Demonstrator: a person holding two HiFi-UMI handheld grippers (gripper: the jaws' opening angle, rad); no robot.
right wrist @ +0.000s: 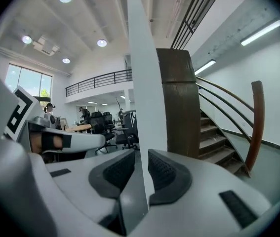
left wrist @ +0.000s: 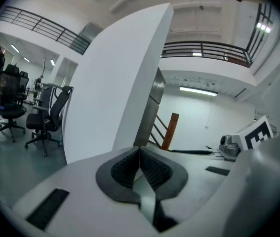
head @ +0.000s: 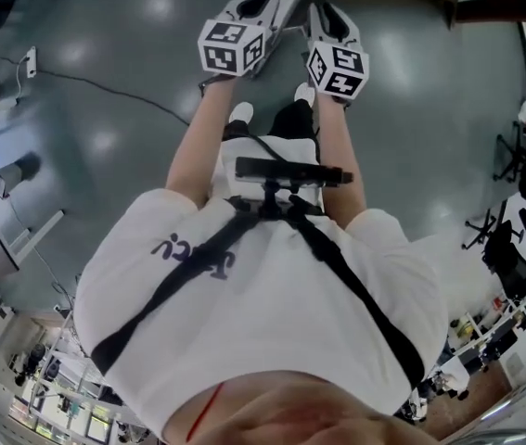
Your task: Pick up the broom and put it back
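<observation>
Standing close by, I can find no broom anywhere: not on the glossy grey floor [head: 105,91] under the person, nor in either gripper view. So where it lies, or whether it already stands back in its place, I cannot tell. The left gripper [left wrist: 140,151] is clenched on nothing, its ribbed black pads [left wrist: 122,169] meeting at the tips. The right gripper [right wrist: 139,159] is released, its pads apart. Only the edge of a white partition [right wrist: 142,73] shows through the gap, beyond the pads and, as far as I can judge, untouched. Both are held out in front of the person, side by side, each with its chequered marker cube [head: 230,46] nearest the white shirt [head: 263,332]. My reading is that no grasp is in hand: this is either the search before the pick-up or the pause after the return. If the broom is yet to be fetched, the next move calls for finding it, then lowering an opened claw around the handle, likely slim, hard and apt to swing from its heavy end. The partition is flat, smooth and matt. Beside it a dark, grained wooden post [right wrist: 181,107] begins a staircase [right wrist: 214,147] with a curved timber handrail [right wrist: 257,122]. Black wheeled office chairs [left wrist: 46,115] stand well apart.
</observation>
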